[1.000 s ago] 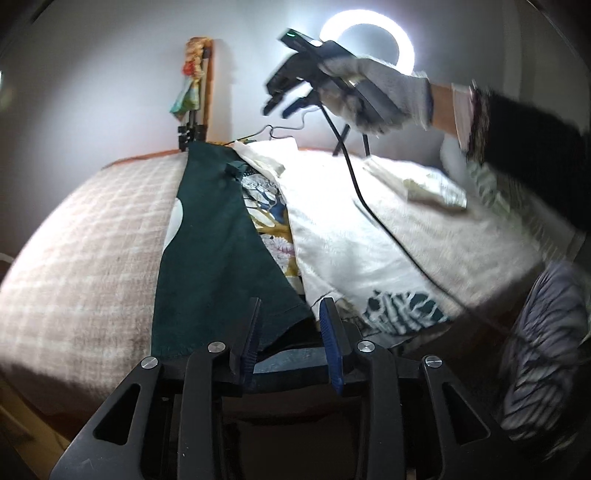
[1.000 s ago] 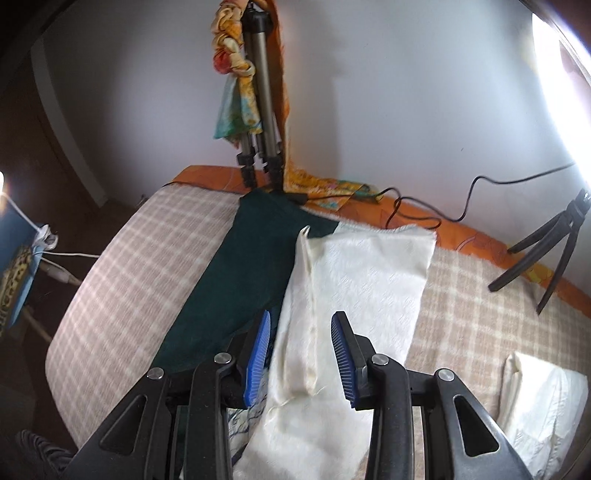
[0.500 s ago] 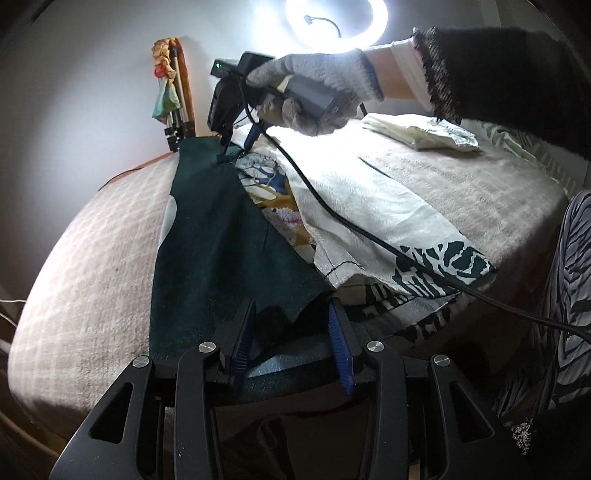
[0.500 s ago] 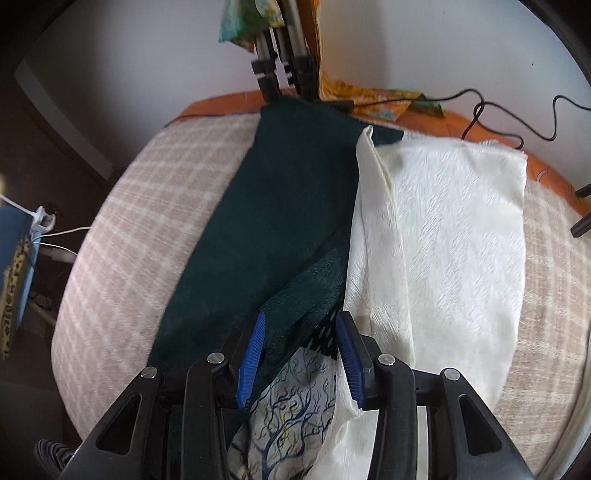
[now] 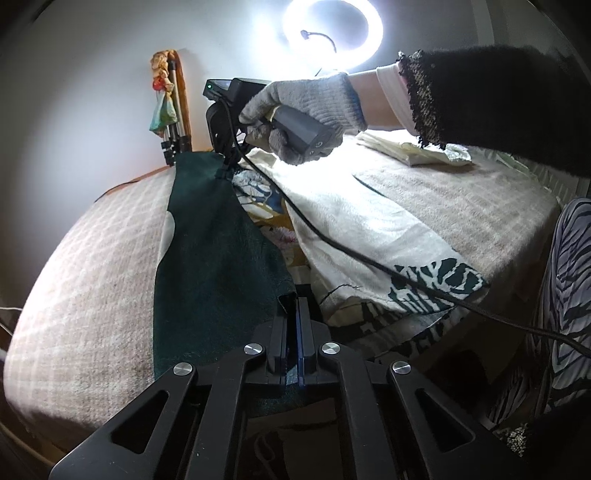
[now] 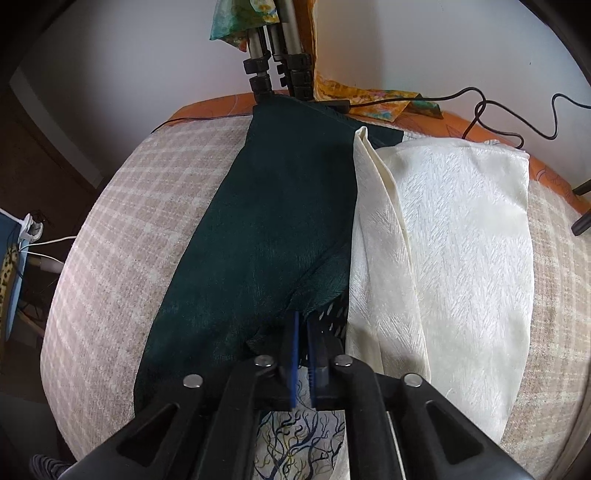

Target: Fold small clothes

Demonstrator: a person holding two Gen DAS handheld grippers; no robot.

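Observation:
A long dark green cloth (image 5: 214, 258) lies lengthwise on the checked bed. My left gripper (image 5: 294, 301) is shut on its near corner, with a fold of green fabric pinched between the blue pads. At the far end a gloved hand (image 5: 306, 107) holds my right gripper (image 5: 226, 168) down on the same cloth. In the right wrist view that gripper (image 6: 302, 321) is shut on a raised edge of the green cloth (image 6: 266, 221). A cream cloth (image 6: 443, 240) lies beside it, and a branch-patterned cloth (image 6: 295, 435) shows underneath.
The checked blanket (image 5: 92, 277) covers the bed. A folded cream piece (image 5: 413, 151) lies at the far right. A black cable (image 5: 369, 258) trails across the cream cloth (image 5: 351, 221). A tripod (image 6: 273, 55) and a ring light (image 5: 332, 33) stand by the wall. A striped trouser leg (image 5: 565, 295) is at the right.
Both grippers went from open to shut on the green cloth. The right gripper came down from above the bed to the cloth's far end. The left gripper stayed at the near corner.

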